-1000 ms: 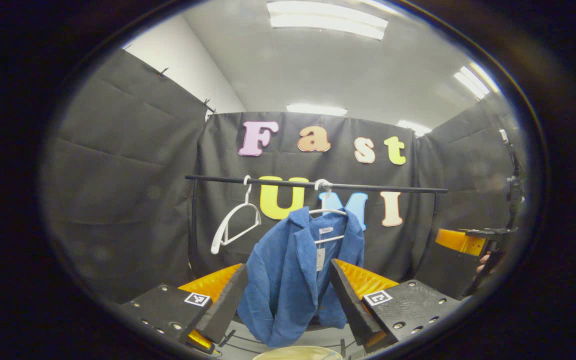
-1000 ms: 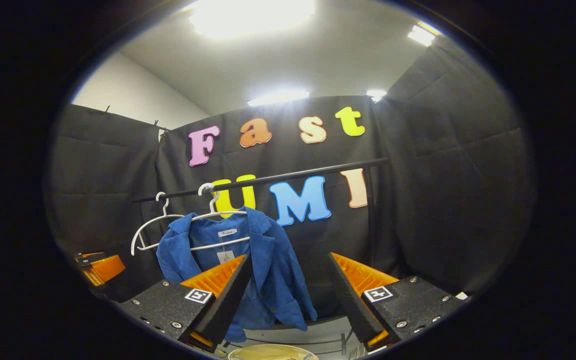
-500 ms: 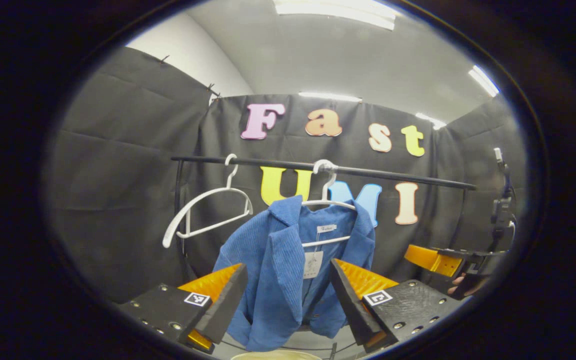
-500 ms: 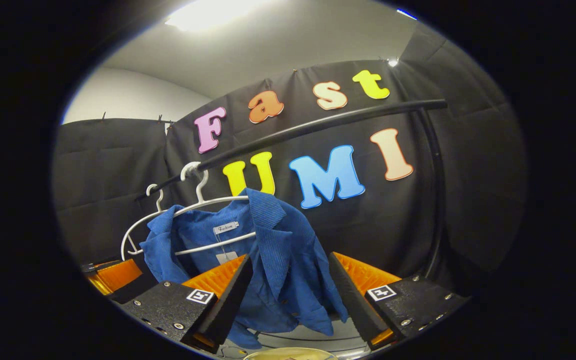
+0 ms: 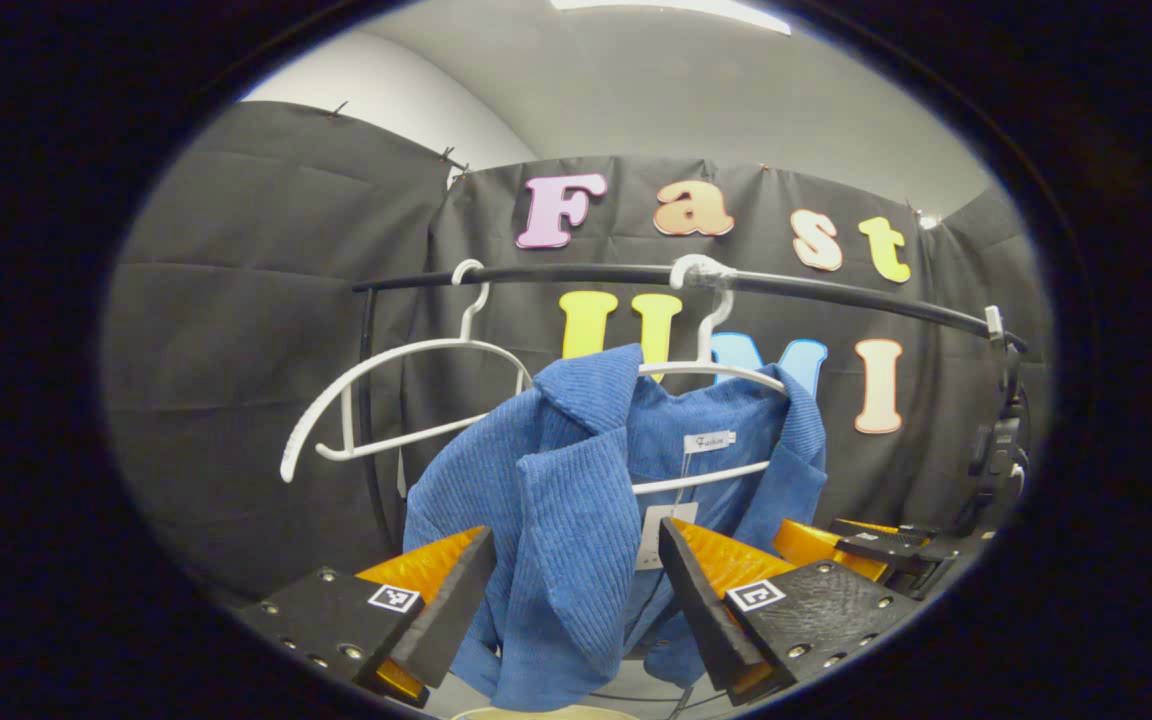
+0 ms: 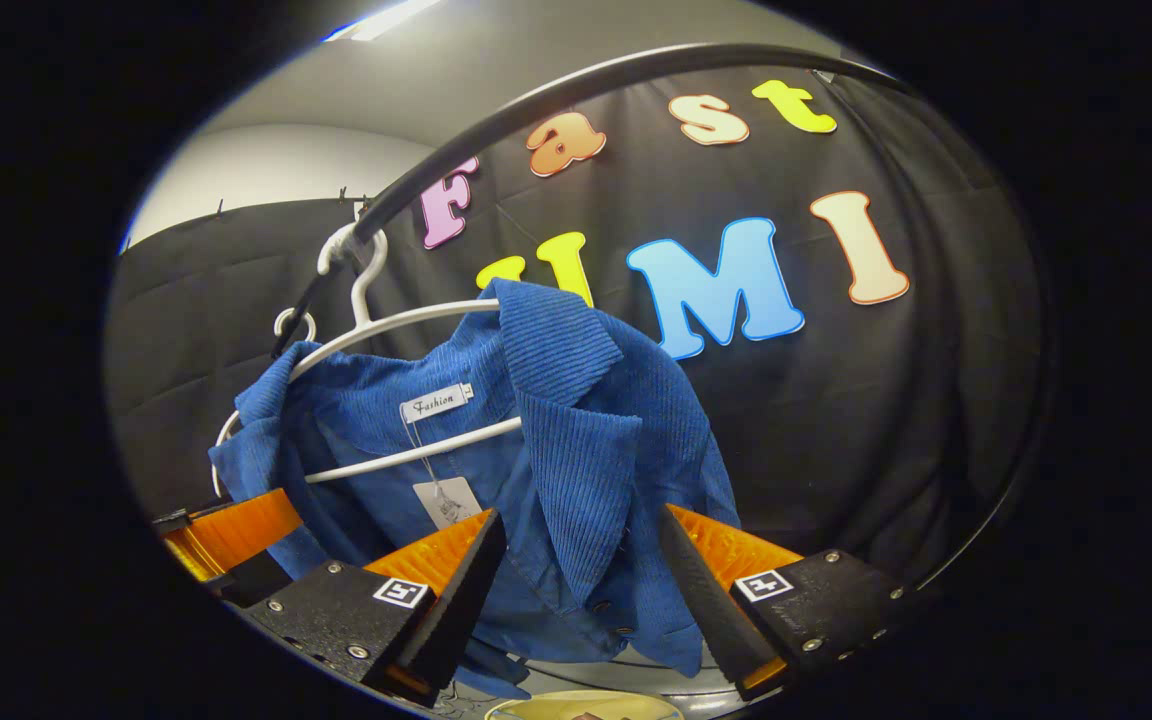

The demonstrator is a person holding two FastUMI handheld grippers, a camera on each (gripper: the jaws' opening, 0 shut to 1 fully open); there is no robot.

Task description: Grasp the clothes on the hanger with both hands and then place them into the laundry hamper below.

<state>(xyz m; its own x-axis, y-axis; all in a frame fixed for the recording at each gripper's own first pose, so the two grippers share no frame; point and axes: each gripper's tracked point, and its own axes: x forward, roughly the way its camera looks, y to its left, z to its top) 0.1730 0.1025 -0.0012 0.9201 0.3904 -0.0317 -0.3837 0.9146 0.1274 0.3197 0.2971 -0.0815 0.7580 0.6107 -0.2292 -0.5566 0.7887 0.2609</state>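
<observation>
Jacket (image 5: 576, 500), blue and ribbed, hangs open-fronted on a white hanger (image 5: 711, 372) hooked over the black rail (image 5: 816, 292); an empty hanger (image 5: 386, 400) hangs beside it on the same rail. In the left gripper view, the left gripper (image 5: 576, 585) stands with its jaws wide apart, one lapel lying in the gap between them but not yet pinched. In the right gripper view, the right gripper (image 6: 581, 580) is likewise wide open, framing the other lapel (image 6: 586, 480) of the same jacket. Neither finger pair presses on cloth. The pale rim (image 6: 586, 705) at the bottom edge of the right gripper view is probably the laundry hamper, below the jacket.

Judged stage: approach, just before both jaws close on the two front panels.

Risks from here:
- A grip on the lapel edge alone may slip, since the ribbed cloth is thick and folds over itself.
- Pulling straight down could drag the hanger off the rail with the jacket, because the collar sits over the hanger's shoulders.
- Uneven pull from the two sides may leave one shoulder caught.
- The paper tag (image 6: 446, 500) and its string near the neck could snag on the hanger's crossbar.
</observation>
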